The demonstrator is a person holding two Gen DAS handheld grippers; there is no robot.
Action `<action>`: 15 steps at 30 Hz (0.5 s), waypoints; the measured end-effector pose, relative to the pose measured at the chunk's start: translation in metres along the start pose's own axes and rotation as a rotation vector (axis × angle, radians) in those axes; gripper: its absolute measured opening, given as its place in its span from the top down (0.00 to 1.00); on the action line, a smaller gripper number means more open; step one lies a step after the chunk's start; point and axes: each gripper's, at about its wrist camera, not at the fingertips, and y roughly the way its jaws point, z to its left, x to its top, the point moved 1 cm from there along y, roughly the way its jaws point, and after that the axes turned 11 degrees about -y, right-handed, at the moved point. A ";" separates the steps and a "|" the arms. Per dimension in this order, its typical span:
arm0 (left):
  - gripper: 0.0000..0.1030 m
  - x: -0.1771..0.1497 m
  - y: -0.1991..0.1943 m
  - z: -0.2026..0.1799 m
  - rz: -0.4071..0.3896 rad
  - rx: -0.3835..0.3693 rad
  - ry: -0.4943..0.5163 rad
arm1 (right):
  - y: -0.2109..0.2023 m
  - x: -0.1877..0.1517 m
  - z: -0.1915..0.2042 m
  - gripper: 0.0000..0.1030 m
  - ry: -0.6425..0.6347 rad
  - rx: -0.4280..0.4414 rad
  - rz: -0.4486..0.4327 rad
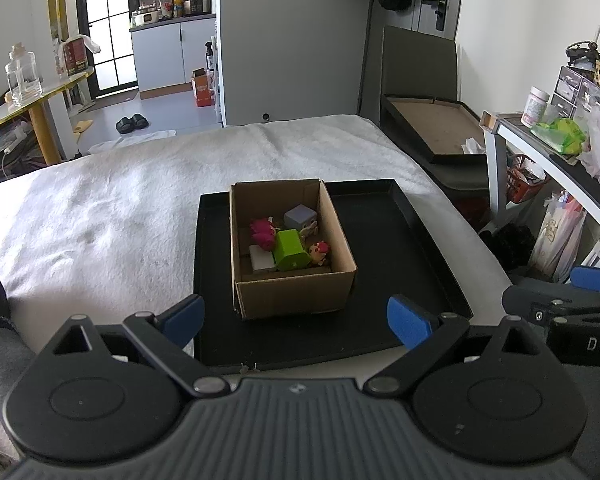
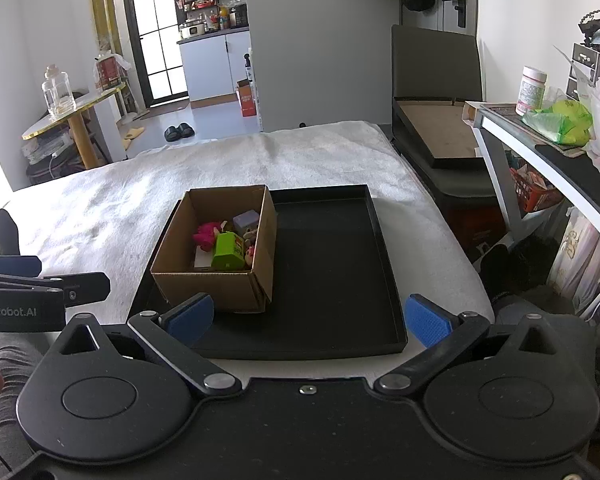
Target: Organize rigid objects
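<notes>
Cardboard box [image 1: 288,248] sitting ahead on tray's [image 1: 420,248] left; both grippers [image 1: 296,320] [image 2: 308,320] hanging wide open near its front edge.

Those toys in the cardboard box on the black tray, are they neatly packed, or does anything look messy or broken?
Nothing looks broken or spilled. The toys are simply jumbled in the cardboard box: the green block lies tilted among the pink toy, purple cube and small figures. The box sits at the black tray's left side, leaving the rest bare.
</notes>
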 end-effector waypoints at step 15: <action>0.05 -0.002 0.001 -0.001 -0.008 0.008 0.003 | 0.004 -0.002 0.001 0.00 0.000 -0.007 0.010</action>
